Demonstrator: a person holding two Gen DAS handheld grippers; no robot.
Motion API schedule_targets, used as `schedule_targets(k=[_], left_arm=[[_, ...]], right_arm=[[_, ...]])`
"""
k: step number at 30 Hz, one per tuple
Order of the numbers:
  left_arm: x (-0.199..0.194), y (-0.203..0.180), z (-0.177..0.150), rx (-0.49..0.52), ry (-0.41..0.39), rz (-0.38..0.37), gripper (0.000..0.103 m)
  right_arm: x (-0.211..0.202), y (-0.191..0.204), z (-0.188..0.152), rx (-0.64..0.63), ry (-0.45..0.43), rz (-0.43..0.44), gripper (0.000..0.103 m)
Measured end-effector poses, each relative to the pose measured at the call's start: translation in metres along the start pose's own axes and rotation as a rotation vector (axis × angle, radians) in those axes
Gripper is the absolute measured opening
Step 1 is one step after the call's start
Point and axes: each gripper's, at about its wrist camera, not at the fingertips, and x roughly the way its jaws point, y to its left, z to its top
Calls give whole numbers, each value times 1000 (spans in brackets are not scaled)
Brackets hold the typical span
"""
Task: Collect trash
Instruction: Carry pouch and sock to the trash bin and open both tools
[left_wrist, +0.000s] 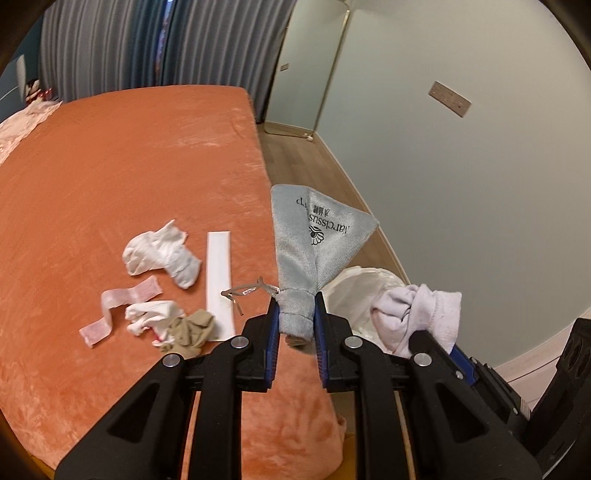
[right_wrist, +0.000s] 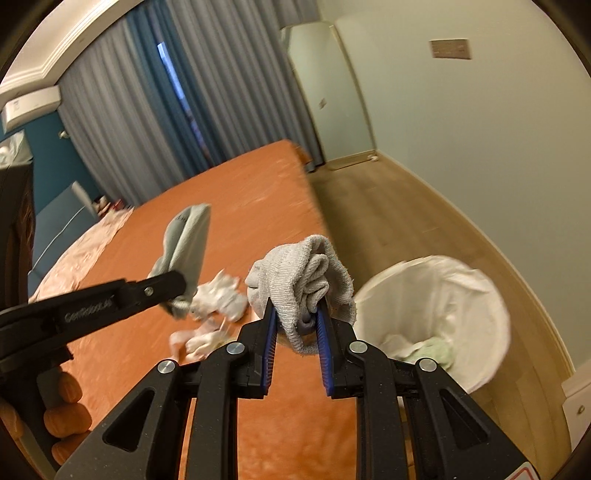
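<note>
My left gripper (left_wrist: 295, 306) is shut on a light blue cloth (left_wrist: 317, 229) with black printed lettering, held up at the bed's right edge. My right gripper (right_wrist: 295, 314) is shut on a crumpled pale grey-white sock (right_wrist: 299, 273). That same sock (left_wrist: 417, 314) shows at the right of the left wrist view. The blue cloth (right_wrist: 184, 236) and left gripper (right_wrist: 173, 291) appear on the left of the right wrist view. On the orange bed (left_wrist: 110, 166) lie several scraps: a white wad (left_wrist: 162, 251), a white strip (left_wrist: 219, 280), a pink strip (left_wrist: 122, 306), a tan wad (left_wrist: 188, 328). A bin (right_wrist: 443, 306) with a white liner stands on the floor beside the bed.
Wooden floor (right_wrist: 388, 206) runs between the bed and the pale wall (left_wrist: 461, 184). Grey-blue curtains (left_wrist: 147, 44) hang behind the bed. A standing mirror (left_wrist: 310, 66) leans in the corner. A pink cloth (left_wrist: 22, 125) lies at the bed's far left. The bin holds something light green (right_wrist: 432, 350).
</note>
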Motion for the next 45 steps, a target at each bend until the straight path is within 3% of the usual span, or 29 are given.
schedule_targets(k=[13, 25, 28, 30, 32, 45], left_arm=[[37, -82, -2, 109, 43, -68, 16], [78, -118, -4, 159, 84, -108, 18], [84, -120, -5, 154, 65, -100, 31], [84, -118, -4, 140, 39, -63, 64], [84, -112, -4, 126, 20, -27, 66], [58, -54, -2, 8, -9, 47, 66]], right_arm=[[-10, -83, 16, 90, -42, -109, 19], [10, -117, 16, 129, -14, -153, 20], [16, -120, 18, 141, -15, -161, 26], [16, -118, 18, 150, -27, -175, 39], [16, -117, 19, 154, -40, -187, 47], [15, -81, 20, 98, -40, -155, 55]])
